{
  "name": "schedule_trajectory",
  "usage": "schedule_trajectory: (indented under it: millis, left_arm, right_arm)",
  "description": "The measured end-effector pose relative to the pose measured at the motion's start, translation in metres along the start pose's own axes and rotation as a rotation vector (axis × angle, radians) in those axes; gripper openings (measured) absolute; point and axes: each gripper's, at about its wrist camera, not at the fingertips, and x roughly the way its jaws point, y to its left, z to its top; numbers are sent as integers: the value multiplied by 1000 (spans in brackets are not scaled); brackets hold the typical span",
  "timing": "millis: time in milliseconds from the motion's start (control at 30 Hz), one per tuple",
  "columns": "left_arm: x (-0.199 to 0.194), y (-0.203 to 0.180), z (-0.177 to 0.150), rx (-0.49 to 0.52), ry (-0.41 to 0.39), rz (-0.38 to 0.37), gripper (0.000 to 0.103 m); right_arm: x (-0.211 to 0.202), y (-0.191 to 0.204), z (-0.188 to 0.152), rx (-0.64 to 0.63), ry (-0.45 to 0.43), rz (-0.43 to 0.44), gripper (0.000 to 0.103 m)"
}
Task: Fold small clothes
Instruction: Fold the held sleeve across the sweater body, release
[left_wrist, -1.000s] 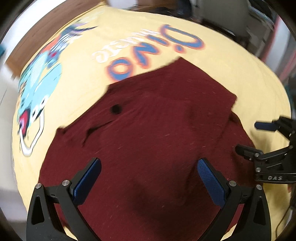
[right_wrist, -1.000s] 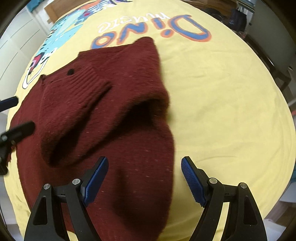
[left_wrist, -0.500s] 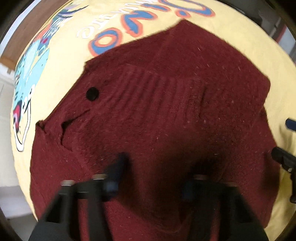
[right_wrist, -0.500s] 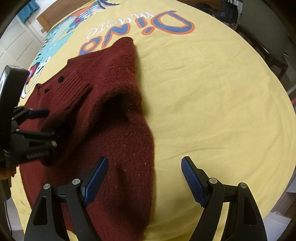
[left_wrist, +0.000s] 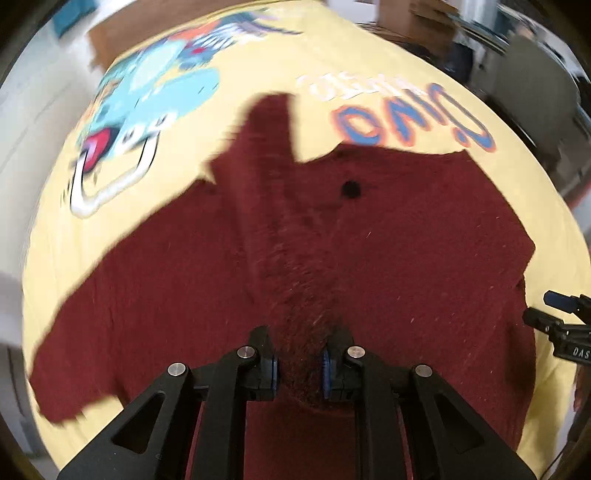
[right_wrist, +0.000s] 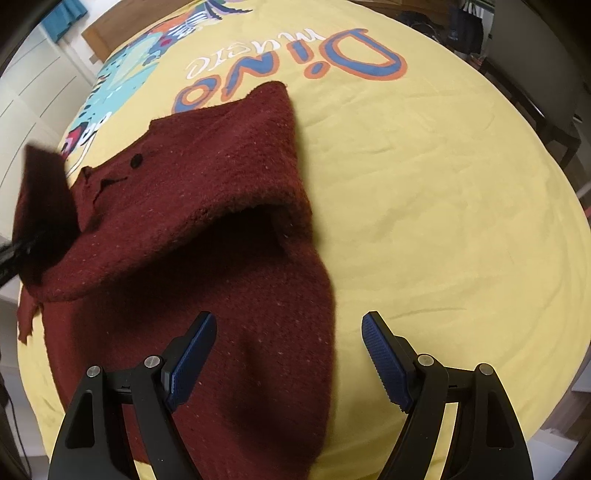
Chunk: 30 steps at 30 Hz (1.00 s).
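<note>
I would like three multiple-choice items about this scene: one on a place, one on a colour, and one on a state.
1. Where does the sweater lie?
A. on the yellow sheet
B. on a wooden floor
C. in a basket

2. What colour is the button on the sweater?
A. white
B. black
C. yellow

3. What is the state of the two grippers?
A. both are open
B. the left gripper is shut on the sweater and the right gripper is open
C. the right is shut on the sweater and the left is open

Answers:
1 A, since yellow printed cloth shows around the sweater in both views.
2 B, as a dark round spot shows on the dark red knit.
3 B, since the left pads pinch a ridge of knit, while the right pads stand wide apart with nothing pressed between them.
</note>
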Motion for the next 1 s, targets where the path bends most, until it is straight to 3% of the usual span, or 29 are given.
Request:
schedule_trajectory:
  millis: [100, 233, 300, 367, 500, 600, 667, 900, 1000]
  left_arm:
    - [21, 22, -14, -92, 42, -31, 17]
    - [31, 21, -26, -181, 77, -71, 19]
    - [27, 7, -35, -197, 86, -77, 23]
    - [29, 11, -33, -218, 108, -87, 35]
    - [36, 21, -39, -262, 169, -80, 47]
    - [32, 35, -39, -271, 182, -41, 75]
    - [27, 44, -38, -268, 168, -31, 99]
    - [10, 72, -19, -225, 141, 14, 102]
    - [26, 85, -12, -277, 187, -45, 102]
  right_arm:
    - [6, 6, 8, -17, 9, -8, 82]
    - [10, 9, 19, -19, 21, -4, 82]
    - [9, 10, 23, -19, 22, -2, 82]
    - [8, 11, 24, -22, 21, -4, 82]
    - [9, 13, 22, -27, 24, -3, 82]
    - [10, 13, 19, -30, 28, -5, 82]
    - [10, 13, 17, -28, 31, -5, 82]
    - [6, 10, 14, -17, 19, -4, 82]
    - [5, 9, 14, -11, 16, 0, 82]
